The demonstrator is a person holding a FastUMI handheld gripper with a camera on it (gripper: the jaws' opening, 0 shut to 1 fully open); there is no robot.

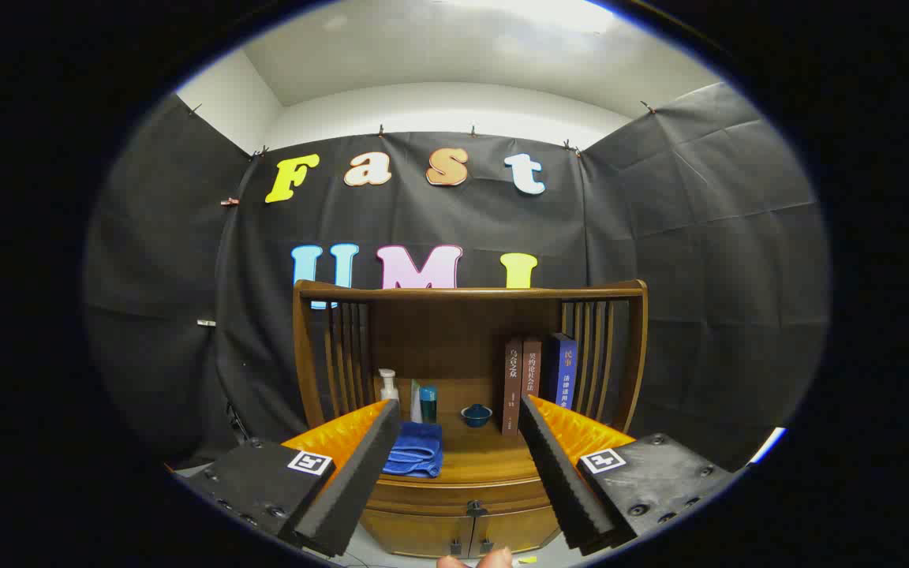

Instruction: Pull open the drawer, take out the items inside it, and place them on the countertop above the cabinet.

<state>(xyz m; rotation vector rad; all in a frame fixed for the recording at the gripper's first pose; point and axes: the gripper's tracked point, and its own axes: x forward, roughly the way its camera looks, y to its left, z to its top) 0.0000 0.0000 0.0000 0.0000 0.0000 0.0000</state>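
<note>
**Tongs wide, drawer shut**

Gripper view: the tongs (pixel 458 465) stood spread wide and held nothing, facing a wooden cabinet (pixel 470 347). The drawer (pixel 462 493) lay closed between and beyond the fingers, its knob (pixel 476 509) central. On the table (pixel 486 461) above sat a folded blue towel (pixel 417 451), pump bottle (pixel 388 386), small blue bowl (pixel 476 414) and upright books (pixel 537 379).

Tool (pixel 461 410) with ribbed fingers, square-marker tags, screwed matte mounting plates
</note>
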